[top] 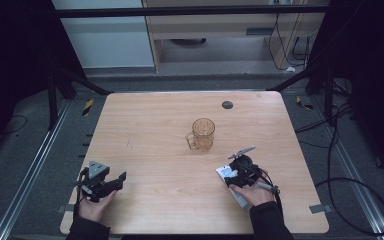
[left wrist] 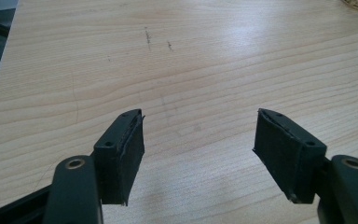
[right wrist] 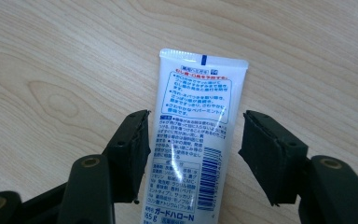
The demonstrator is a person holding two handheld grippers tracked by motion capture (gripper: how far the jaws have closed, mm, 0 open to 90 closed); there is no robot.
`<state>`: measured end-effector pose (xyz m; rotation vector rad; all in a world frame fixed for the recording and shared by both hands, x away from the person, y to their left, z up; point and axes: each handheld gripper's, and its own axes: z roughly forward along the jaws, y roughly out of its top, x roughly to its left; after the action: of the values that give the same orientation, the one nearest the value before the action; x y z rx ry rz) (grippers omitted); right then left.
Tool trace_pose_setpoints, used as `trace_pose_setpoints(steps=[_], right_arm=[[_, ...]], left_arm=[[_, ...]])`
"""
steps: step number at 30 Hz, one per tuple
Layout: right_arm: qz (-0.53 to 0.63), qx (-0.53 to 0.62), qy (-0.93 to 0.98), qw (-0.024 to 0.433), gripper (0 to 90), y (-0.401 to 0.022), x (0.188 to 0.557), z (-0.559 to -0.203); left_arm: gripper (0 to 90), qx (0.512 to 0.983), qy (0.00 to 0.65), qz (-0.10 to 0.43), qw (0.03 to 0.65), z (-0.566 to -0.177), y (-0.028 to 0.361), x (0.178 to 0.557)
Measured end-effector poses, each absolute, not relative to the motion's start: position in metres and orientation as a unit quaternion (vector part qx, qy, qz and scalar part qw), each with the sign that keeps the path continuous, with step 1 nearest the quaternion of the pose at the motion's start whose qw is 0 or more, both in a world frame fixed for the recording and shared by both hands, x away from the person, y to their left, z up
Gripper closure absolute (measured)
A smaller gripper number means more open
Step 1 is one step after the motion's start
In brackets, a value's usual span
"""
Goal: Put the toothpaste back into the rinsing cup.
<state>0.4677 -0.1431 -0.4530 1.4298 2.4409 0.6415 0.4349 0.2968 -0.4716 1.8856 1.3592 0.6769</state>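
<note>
Here, a person sits at a light wooden table (top: 155, 125) and holds a two-jaw gripper in each hand, with dark sleeves coming in from the near edge. In the high view, the right gripper (top: 241, 165) sits low over the near right part of the table, above a white toothpaste tube (top: 228, 176) that lies flat on the wood and runs under the hand toward the person. The right gripper view looks straight down along that gripper (right wrist: 193, 149): the tube (right wrist: 193, 140) lies lengthwise between the two black jaws, its flat crimped end pointing away and its back label of small blue and red print and a barcode facing up. The jaws stand open, a little wider than the tube; the left pad looks to be just at the tube's edge, while a narrow strip of bare wood shows between the tube and the right pad, so the tube is not gripped. The left gripper (top: 102, 181) rests at the near left of the table, well apart from the tube. In the left gripper view its jaws (left wrist: 198, 144) stand wide open with bare wood between them and nothing held. An amber glass mug (top: 201, 135) with a handle on its left side stands upright near the middle of the table, beyond the right gripper. A small dark round disc (top: 227, 105) lies near the far edge.
</note>
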Motion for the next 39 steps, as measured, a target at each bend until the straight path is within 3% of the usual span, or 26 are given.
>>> trace_pose_setpoints(steps=[15,39], right_arm=[[0.201,0.488,0.843,0.110,43.3,-0.138,0.471,-0.462],[0.178,0.490,0.846,0.108,37.6,-0.136,0.474,-0.472]], left_arm=[[32.1,0.729,0.526,0.260,0.352,-0.472,0.297,0.435],[32.2,0.730,0.526,0.259,0.351,-0.473,0.297,0.436]])
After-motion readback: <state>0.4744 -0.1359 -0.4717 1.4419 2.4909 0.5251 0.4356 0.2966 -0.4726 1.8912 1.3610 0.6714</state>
